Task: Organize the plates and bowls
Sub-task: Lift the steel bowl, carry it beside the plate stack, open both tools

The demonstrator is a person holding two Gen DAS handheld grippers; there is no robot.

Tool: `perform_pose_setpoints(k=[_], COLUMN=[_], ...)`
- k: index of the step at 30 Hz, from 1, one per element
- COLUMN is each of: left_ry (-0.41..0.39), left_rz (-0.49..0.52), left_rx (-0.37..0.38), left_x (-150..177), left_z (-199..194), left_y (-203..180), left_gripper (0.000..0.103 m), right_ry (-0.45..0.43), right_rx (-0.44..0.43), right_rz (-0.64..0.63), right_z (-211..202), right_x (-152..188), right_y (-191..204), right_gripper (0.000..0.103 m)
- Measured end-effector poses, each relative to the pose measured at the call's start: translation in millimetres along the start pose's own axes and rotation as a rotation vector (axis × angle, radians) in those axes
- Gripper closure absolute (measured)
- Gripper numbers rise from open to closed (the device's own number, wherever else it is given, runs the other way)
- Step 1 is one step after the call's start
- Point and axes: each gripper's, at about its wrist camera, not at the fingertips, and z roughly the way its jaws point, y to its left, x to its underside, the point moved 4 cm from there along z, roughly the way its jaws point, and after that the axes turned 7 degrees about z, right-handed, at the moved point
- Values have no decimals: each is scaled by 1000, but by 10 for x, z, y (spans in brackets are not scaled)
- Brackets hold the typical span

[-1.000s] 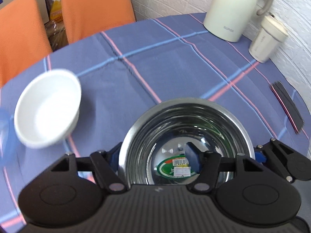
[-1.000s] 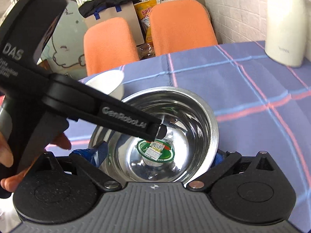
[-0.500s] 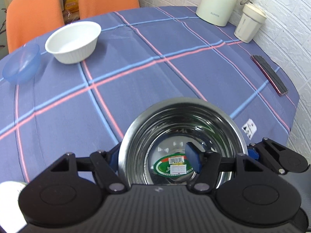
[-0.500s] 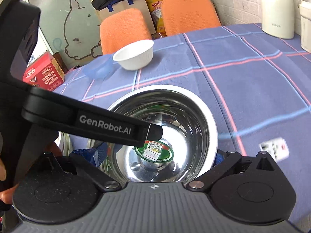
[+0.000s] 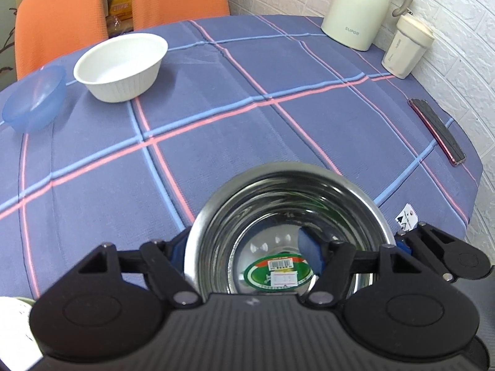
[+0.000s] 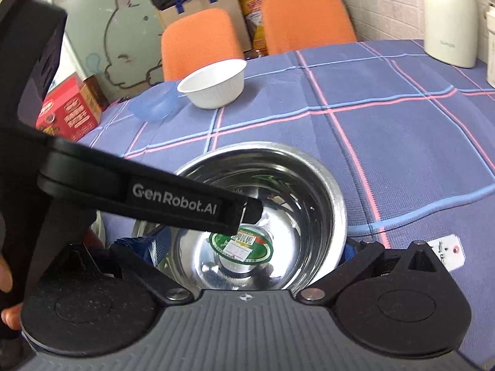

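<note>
Cream kettle (image 5: 360, 6) beside lidded cup (image 5: 406, 50) (both by the brick wall), phone (image 5: 437, 131), two orange chairs (image 6: 201, 43)

Left gripper (image 6: 247, 213) arm hides steel bowl's (image 6: 324, 185) near rim

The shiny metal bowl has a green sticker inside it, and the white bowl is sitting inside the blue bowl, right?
Not quite. The steel bowl does have a green sticker inside, but the white bowl is not in the blue bowl. They sit side by side on the tablecloth, each on its own. The left wrist view shows a strip of cloth between them.
</note>
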Motion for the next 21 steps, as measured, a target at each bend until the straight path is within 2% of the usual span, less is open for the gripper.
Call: perform_pose_setpoints(k=[2, 5, 10, 13, 18, 21], left_ry=[-16, -80, -209, -261, -297, -311], left_rz=[-11, -23, -73, -115, -148, -188], left_rx=[9, -18, -69, -98, -160, -154], left_x=[-3, -42, -153, -202, -251, -305], left_z=[-42, -236, -710, -953, -1219, -1303], left_y=[6, 71, 288, 486, 817, 1031], left_gripper=[25, 12, 10, 6, 6, 6], right_ry=[12, -29, -159, -199, -153, -133], right_rx=[-15, 5, 44, 58, -4, -11], right_rz=[10, 40, 87, 96, 55, 2], right_z=[-24, -205, -631, -745, -650, -543], right_x=[15, 4, -152, -255, -428, -535], right_y=[-36, -139, -336, -388, -317, -204], right_gripper=[14, 14, 14, 14, 14, 14])
